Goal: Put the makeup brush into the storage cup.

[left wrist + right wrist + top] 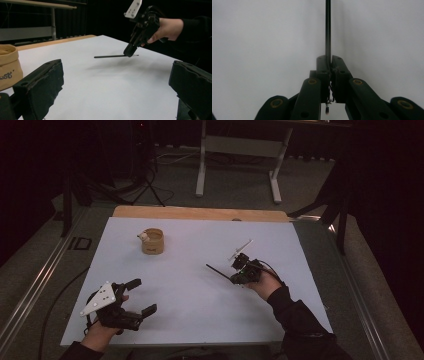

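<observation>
Nearest the person, well to the near-left of the paper cup, the left gripper rests low over the white table sheet with its jaws spread wide and nothing between them; in the left gripper view the two black pads stand far apart on either side of bare sheet. Farther in, to the right of the cup and well apart from it, the right gripper has its jaws pressed together on one end of a thin black stick. In the right gripper view the stick runs straight out from between the closed jaws, and in the left gripper view it hangs level just above the sheet, casting a shadow below. The pick-up looks done: the stick seems lifted clear of the sheet. What is left, as I judge it, is carrying it across to the cup, which stands upright near the far left of the sheet, and dropping it in there.
</observation>
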Motion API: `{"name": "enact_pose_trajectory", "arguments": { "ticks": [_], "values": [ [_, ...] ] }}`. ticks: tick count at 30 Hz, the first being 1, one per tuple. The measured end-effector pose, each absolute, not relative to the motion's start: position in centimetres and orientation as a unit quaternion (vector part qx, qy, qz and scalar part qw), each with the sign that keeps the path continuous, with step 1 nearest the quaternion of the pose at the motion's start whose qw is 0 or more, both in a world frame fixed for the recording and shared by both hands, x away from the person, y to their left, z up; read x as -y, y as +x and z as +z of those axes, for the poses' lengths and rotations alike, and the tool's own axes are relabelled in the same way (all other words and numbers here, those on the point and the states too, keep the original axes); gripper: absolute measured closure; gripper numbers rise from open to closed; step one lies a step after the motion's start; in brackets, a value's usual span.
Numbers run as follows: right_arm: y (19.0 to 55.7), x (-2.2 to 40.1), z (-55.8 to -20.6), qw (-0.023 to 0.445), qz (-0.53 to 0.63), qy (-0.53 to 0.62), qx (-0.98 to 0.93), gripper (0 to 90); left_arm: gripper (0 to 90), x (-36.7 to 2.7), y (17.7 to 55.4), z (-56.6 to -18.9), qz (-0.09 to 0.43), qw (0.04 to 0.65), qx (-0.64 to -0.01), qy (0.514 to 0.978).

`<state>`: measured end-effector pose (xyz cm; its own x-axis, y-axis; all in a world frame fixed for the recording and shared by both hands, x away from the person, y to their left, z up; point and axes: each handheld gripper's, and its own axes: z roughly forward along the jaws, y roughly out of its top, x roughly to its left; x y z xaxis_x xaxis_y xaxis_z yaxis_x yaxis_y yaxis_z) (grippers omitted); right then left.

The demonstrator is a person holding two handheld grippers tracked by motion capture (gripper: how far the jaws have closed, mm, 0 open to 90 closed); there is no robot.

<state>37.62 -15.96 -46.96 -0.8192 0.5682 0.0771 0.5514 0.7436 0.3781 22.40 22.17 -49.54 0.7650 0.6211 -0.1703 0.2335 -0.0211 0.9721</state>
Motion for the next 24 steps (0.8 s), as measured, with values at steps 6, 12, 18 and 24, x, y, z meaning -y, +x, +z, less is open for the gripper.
{"name": "enact_pose_trajectory", "arguments": {
  "ticks": [6, 12, 18, 24],
  "values": [
    [37.5, 16.4, -46.3, -0.002, 0.216, 0.298, -0.930, 85.7, 0.5, -21.8, 23.3, -49.0, 0.120, 0.616, -0.296, 0.720],
    [37.3, 16.4, -45.6, 0.008, 0.215, 0.291, -0.932, 85.6, 0.5, -21.0, 24.4, -49.1, 0.117, 0.601, -0.278, 0.740],
    [37.6, 16.8, -45.6, -0.035, 0.224, 0.320, -0.920, 85.7, 0.6, -20.2, 25.1, -49.1, 0.143, 0.583, -0.258, 0.757],
    [37.8, 16.6, -45.6, -0.096, 0.225, 0.348, -0.905, 85.6, 0.6, -19.0, 25.7, -48.8, 0.189, 0.556, -0.223, 0.778]
  ]
}}
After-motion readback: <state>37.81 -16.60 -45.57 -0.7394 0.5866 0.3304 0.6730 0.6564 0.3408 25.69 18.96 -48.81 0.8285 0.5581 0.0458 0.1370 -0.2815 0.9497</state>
